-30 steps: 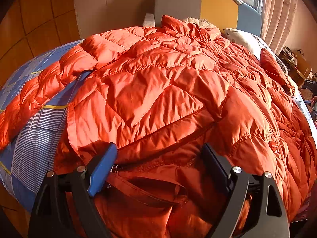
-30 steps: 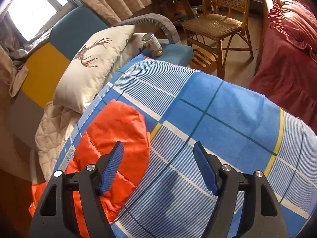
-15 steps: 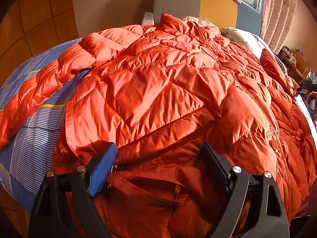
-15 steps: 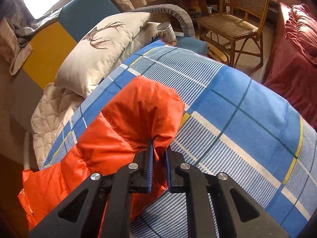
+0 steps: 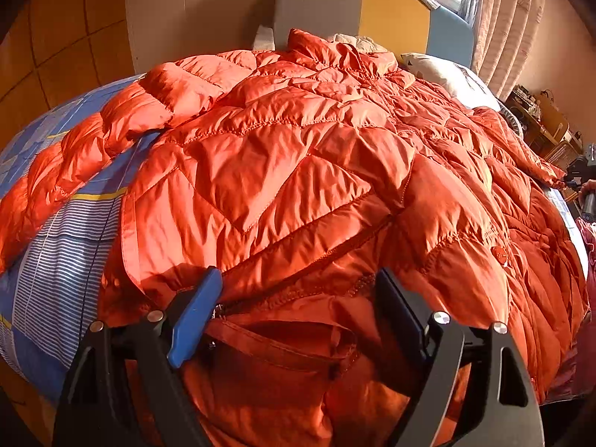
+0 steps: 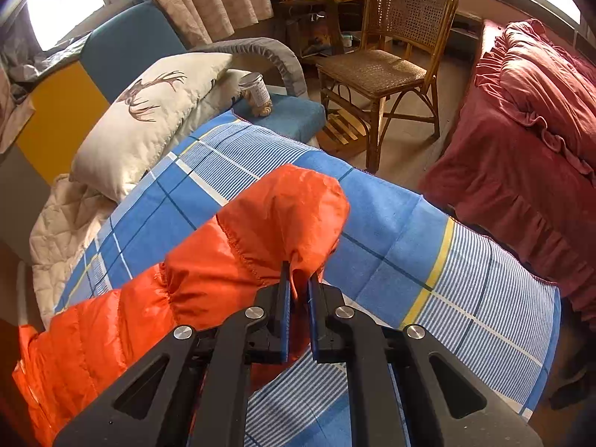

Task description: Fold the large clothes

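- Right now your jacket lies spread front-up across the bed, collar toward the headboard, hem nearest you, one sleeve flung out over the blue plaid sheet.
- Your right gripper is pinched nearly closed on the cuff of the other sleeve, which rises off the sheet in that view.
- Your left gripper stands wide, its fingers either side of the hem near the pocket, holding nothing.
- Expect the jacket to be light, puffy and soft; the shiny shell looks slick, so a thin pinch may slide out. It will likely spring back after a fold, so press each one flat.
- Take hold at stitched edges: cuff, hem seam, collar. Quilted panels give little to bite.
- Next, probably, carry the cuff across the chest while the left closes on the hem corner.
- Beyond the jacket: a pillow, a jar at the bed's corner, a cane chair, a red-draped bed.
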A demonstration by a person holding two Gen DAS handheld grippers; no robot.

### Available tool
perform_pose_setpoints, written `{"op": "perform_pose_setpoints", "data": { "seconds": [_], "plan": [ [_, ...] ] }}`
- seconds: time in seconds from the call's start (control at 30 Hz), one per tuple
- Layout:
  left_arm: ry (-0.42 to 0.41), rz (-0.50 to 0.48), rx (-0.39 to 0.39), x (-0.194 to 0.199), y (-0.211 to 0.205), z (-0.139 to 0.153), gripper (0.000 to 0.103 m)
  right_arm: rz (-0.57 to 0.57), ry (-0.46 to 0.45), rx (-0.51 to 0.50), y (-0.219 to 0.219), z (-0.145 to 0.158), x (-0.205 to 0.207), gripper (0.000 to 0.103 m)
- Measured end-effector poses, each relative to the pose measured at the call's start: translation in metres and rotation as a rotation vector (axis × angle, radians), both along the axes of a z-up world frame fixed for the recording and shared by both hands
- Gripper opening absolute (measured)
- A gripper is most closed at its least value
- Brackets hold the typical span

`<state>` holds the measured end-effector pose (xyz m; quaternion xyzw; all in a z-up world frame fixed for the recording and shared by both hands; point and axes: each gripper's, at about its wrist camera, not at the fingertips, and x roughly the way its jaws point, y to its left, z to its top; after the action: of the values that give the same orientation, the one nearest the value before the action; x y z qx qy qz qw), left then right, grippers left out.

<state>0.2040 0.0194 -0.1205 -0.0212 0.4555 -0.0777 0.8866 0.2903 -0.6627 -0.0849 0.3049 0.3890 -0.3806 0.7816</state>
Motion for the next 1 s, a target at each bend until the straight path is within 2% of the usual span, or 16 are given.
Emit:
{"op": "perform_pose_setpoints", "data": {
  "seconds": [0.2,0.4,0.7,1.0],
  "plan": [
    [0.001,0.031,-0.032,0.000,0.013,0.010,0.084,0.059,-0.039,-0.047,0.027,0.025,0.011,0.008],
    [-0.033,0.073,-0.047,0.005,0.032,0.021,0.084,0.181,-0.105,-0.078,0.074,0.061,0.040,0.008],
    [-0.087,0.063,-0.040,0.010,0.042,0.033,0.084,0.454,-0.183,-0.087,0.191,0.095,0.100,0.008],
    [-0.084,0.072,-0.072,0.015,0.052,0.030,0.084,0.706,-0.185,-0.061,0.327,0.090,0.141,0.008]
  ]
}}
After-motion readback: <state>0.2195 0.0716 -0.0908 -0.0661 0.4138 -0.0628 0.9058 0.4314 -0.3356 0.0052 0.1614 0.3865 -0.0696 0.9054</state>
